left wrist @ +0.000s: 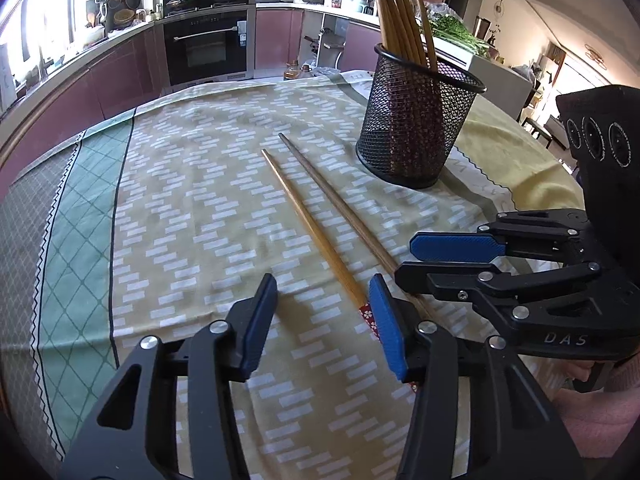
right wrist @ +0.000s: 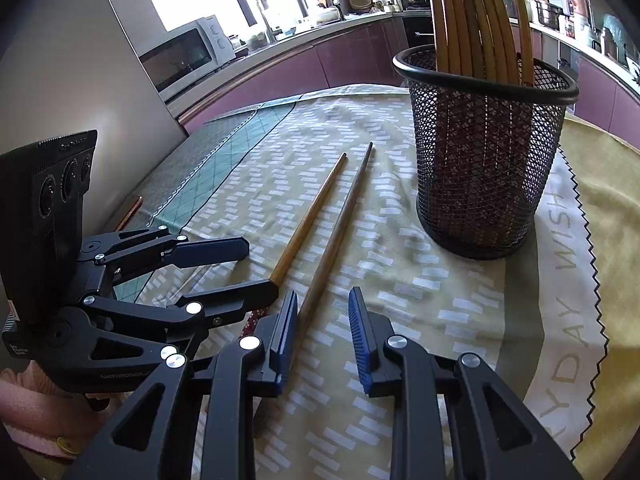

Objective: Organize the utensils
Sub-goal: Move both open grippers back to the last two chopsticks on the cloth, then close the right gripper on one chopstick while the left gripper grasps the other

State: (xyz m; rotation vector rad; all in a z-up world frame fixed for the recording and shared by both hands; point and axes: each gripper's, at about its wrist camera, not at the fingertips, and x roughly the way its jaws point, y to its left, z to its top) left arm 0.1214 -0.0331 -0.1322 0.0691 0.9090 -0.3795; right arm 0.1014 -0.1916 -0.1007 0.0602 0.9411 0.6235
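Chopsticks lay loose beside the mesh holder; both grippers, left and right, hovered apart, jaws unclamped, seemingly ready to collect them.

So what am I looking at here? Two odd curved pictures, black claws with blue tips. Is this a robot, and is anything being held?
No robot: a person holds a hand-operated gripper in each hand, each with a fisheye camera looking along its fingers. One picture is from the left gripper, one from the right gripper; each also sees the other. Both are open and hold nothing. On the patterned tablecloth lie a light chopstick and a darker chopstick. A black mesh cup holds more chopsticks.
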